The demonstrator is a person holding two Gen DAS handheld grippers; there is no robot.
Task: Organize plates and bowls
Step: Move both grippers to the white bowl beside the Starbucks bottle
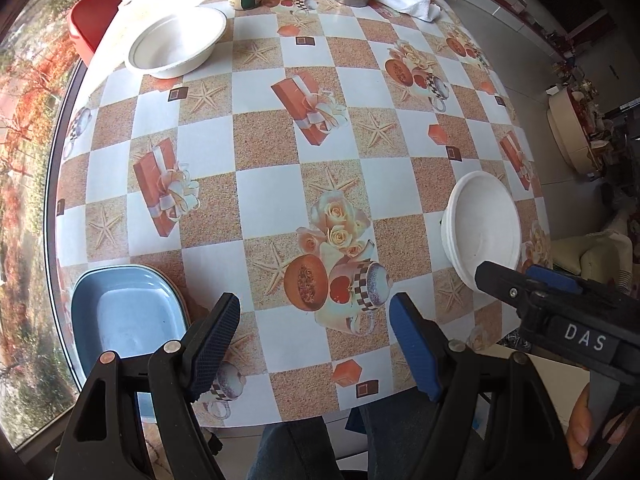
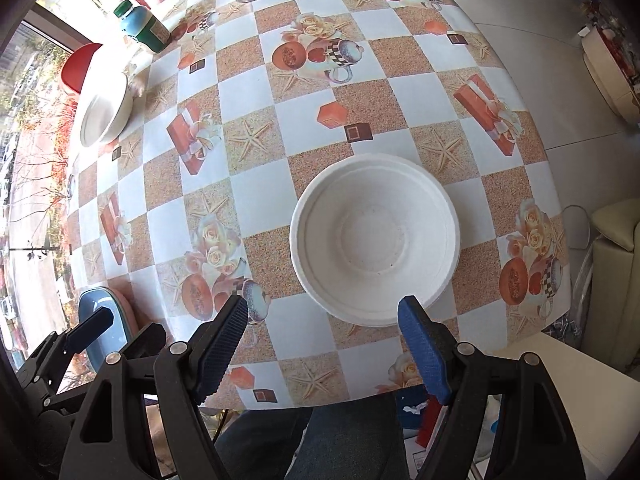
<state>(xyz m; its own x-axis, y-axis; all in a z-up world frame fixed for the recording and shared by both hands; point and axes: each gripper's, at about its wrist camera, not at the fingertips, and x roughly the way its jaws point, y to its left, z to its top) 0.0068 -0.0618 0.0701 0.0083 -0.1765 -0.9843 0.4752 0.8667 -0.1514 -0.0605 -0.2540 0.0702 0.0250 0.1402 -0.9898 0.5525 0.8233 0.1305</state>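
Two grippers with fingers spread, holding nothing; near white bowl (image 2: 376,240) sits just ahead of the right gripper (image 2: 322,344).
Risk: thin paper-like rim may crumple or slide off the table (image 2: 256,92) edge if pinched badly. Far white bowl (image 1: 176,46) and blue plate (image 1: 128,312) lie left of it, plate nearest the left gripper (image 1: 316,336).

Both wrist views high, angled down, sharing the table (image 1: 320,184)

Bare tablecloth (image 1: 280,192) between bowls (image 1: 484,228)
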